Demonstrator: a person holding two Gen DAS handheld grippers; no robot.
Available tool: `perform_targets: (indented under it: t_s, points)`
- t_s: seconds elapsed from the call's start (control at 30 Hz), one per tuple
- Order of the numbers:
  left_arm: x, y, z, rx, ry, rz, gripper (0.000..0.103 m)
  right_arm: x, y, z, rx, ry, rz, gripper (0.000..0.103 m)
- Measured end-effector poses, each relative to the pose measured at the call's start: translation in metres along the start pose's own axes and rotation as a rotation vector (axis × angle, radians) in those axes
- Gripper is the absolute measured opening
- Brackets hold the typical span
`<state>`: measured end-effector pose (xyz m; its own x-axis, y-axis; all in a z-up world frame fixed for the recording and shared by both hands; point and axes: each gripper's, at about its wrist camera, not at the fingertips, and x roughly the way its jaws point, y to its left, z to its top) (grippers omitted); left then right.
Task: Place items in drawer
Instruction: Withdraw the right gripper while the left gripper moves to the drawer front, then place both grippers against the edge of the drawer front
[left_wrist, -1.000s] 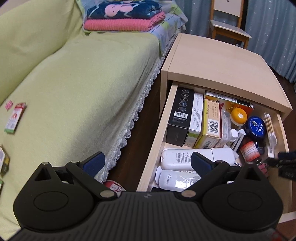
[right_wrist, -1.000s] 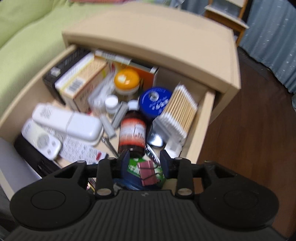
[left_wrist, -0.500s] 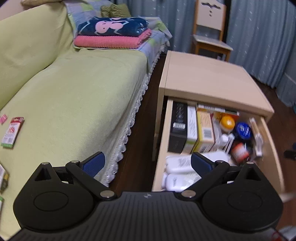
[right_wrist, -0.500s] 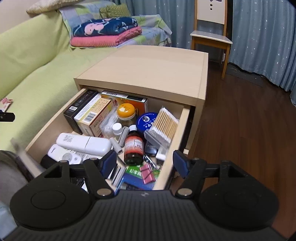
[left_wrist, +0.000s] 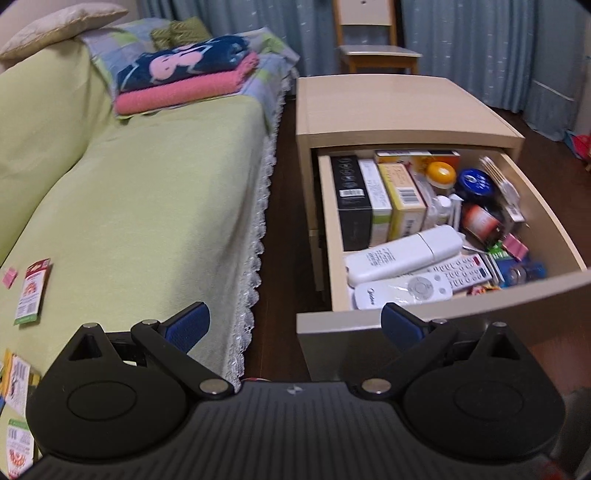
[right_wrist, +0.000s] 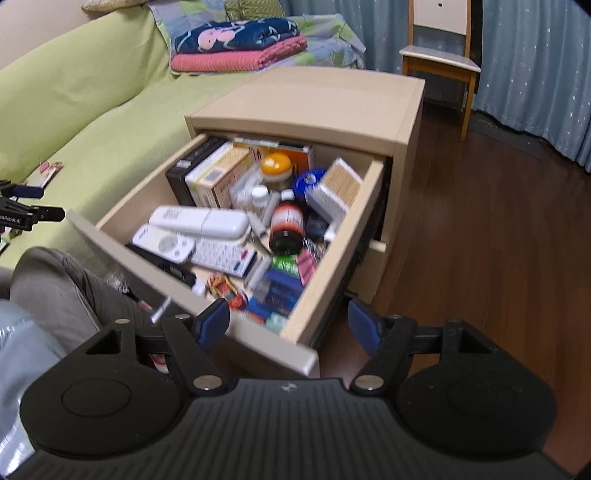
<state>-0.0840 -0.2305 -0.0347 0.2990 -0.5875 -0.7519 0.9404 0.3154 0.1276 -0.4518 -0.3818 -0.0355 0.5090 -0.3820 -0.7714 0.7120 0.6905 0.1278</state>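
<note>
Left tool (left_wrist: 295, 326) spread wide, empty; right tool (right_wrist: 290, 323) likewise wide, empty. Drawer (right_wrist: 258, 332) pulled out, front panel just ahead of both tools, crammed: 2 white remotes (left_wrist: 402, 251), boxes, brown bottle (right_wrist: 286, 225). Snack packet (left_wrist: 32, 291) on sofa (left_wrist: 147, 206), left of left tool.

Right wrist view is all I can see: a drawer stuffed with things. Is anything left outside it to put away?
Observer: Yes. The left wrist view shows a red-and-white packet lying flat on the green sofa cover, with a small pink clip beside it.
Operator: Only those two?
Observer: No, more packets lie at that view's lower left edge, partly cut off.
Operator: Is the other tool holding one of them?
Observer: No. The left gripper has its fingers spread wide with nothing between them.
</note>
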Motion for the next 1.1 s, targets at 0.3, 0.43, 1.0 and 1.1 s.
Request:
perform_targets:
  t_s: [0.3, 0.43, 1.0, 1.1]
  points:
    - [0.025, -0.014, -0.014, 0.124, 0.052, -0.061, 0.093, 0.01, -0.005, -0.027, -0.002, 0.068, 0.003, 0.068]
    - [0.035, -0.019, -0.018, 0.166, 0.073, -0.068, 0.087, 0.018, -0.004, -0.032, -0.019, 0.086, 0.009, 0.068]
    - [0.055, -0.021, -0.026, 0.157, 0.084, -0.102, 0.061, 0.031, 0.003, -0.032, -0.091, 0.102, -0.005, 0.028]
    - [0.056, -0.022, -0.025, 0.154, 0.083, -0.099, 0.061, 0.032, 0.004, -0.031, -0.093, 0.1, -0.011, 0.028]
